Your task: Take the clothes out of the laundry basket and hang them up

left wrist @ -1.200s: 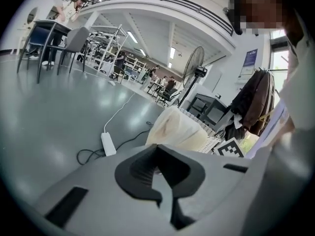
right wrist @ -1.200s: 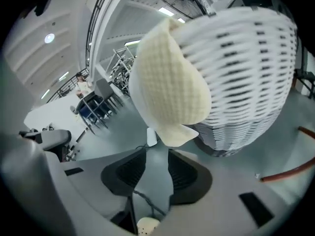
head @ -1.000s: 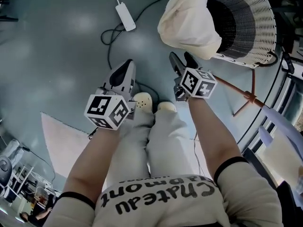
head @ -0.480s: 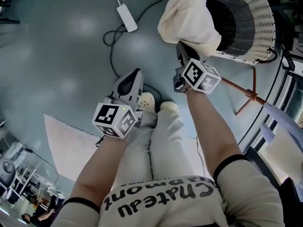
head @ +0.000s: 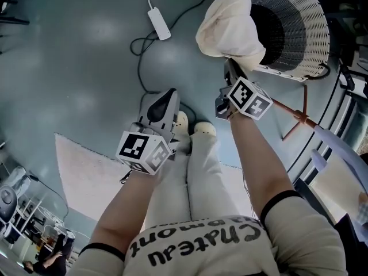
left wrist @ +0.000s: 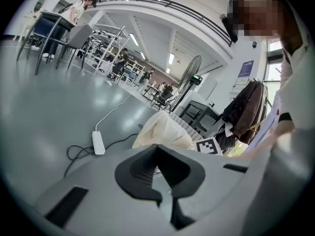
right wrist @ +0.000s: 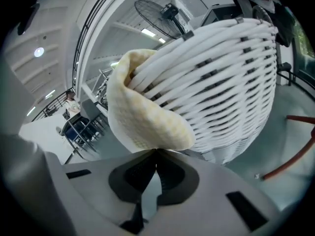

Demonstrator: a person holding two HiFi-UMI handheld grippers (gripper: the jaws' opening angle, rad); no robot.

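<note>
My right tongs (right wrist: 156,151) pinch the low edge of the cream garment (head: 227,27) draped over the nine-o'clock rim of the laundry basket (head: 305,39), to draw it out; my left tongs (left wrist: 160,149) hang clenched, empty.

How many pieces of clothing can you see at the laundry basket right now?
1: a cream garment draped over the rim of the white laundry basket, its lower edge pinched by the right gripper. More may be hidden inside the basket.

Grey floor (head: 69,68): white power strip (head: 160,24) at 12 o'clock, pale mat (head: 92,177) at 8 o'clock, red-brown rod (head: 293,115) at 3 o'clock.
</note>
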